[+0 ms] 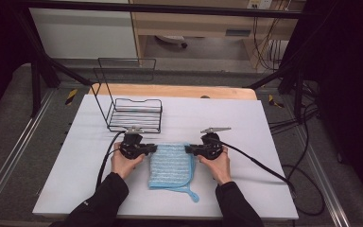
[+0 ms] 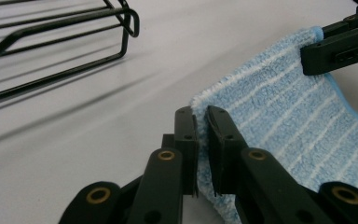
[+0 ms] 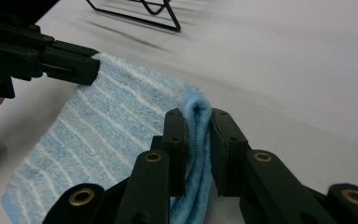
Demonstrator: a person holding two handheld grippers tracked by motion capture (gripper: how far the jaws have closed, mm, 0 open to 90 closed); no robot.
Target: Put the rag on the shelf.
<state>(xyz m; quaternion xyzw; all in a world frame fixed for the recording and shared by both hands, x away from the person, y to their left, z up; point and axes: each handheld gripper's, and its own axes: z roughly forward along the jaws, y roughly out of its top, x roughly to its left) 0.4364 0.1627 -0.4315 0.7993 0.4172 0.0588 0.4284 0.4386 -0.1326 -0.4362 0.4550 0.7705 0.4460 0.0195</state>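
A folded blue striped towel [image 1: 171, 166] lies at the surface's [image 1: 246, 123] centre, the wire rack [image 1: 134, 115] at its 11 o'clock. The left gripper [image 2: 201, 122] and right gripper [image 3: 196, 122] each pinch a far corner. It looks soft, light and floppy, so the corners seem best.

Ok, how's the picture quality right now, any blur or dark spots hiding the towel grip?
High view: evenly lit table, dark edges, blue towel clear. Left gripper view: left hand-held gripper sharp on the towel edge, wire rack soft, faint shadows. Right gripper view: right hand-held gripper sharp, background blurred.
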